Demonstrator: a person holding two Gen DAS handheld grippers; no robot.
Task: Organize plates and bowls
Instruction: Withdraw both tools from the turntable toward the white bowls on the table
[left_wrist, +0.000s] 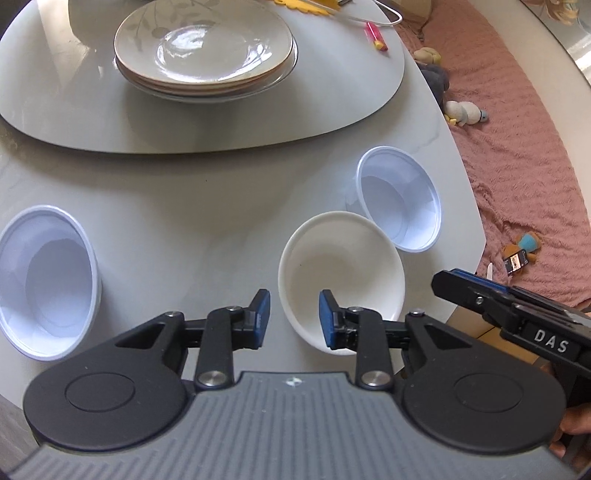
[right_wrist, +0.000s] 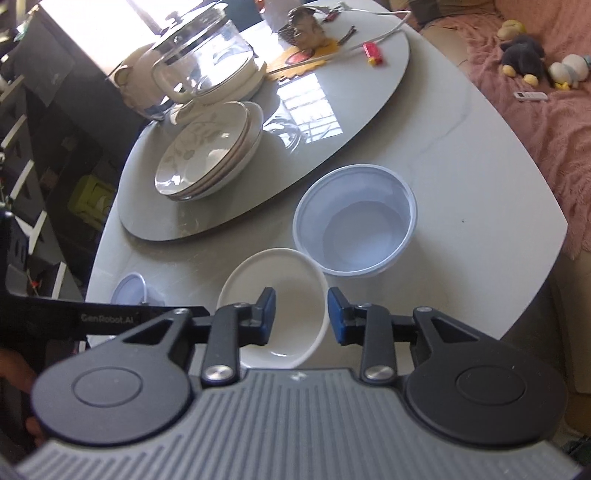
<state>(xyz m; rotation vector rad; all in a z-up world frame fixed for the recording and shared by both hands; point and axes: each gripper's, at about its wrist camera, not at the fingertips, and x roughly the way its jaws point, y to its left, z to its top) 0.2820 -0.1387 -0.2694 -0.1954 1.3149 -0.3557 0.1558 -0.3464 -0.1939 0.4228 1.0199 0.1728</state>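
A white ceramic bowl (left_wrist: 341, 266) (right_wrist: 280, 288) sits near the table's front edge. My left gripper (left_wrist: 294, 317) is open, its jaws straddling the bowl's left rim. My right gripper (right_wrist: 301, 315) is open, its jaws straddling the bowl's right rim; it also shows at the right of the left wrist view (left_wrist: 517, 314). A white plastic bowl (left_wrist: 400, 199) (right_wrist: 356, 218) stands just beyond the ceramic bowl. Another plastic bowl (left_wrist: 48, 280) (right_wrist: 129, 290) stands to the left. A stack of leaf-patterned plates (left_wrist: 205, 48) (right_wrist: 208, 147) rests on the grey turntable (left_wrist: 92, 110) (right_wrist: 332, 110).
A glass pot (right_wrist: 207, 55), a cream jug (right_wrist: 138, 81), a yellow mat (right_wrist: 306, 55), a white cable (right_wrist: 369, 40) and a red-yellow item (left_wrist: 376, 37) (right_wrist: 373, 53) are on the turntable's far side. A pink sofa (left_wrist: 517, 147) with toys lies right of the table edge.
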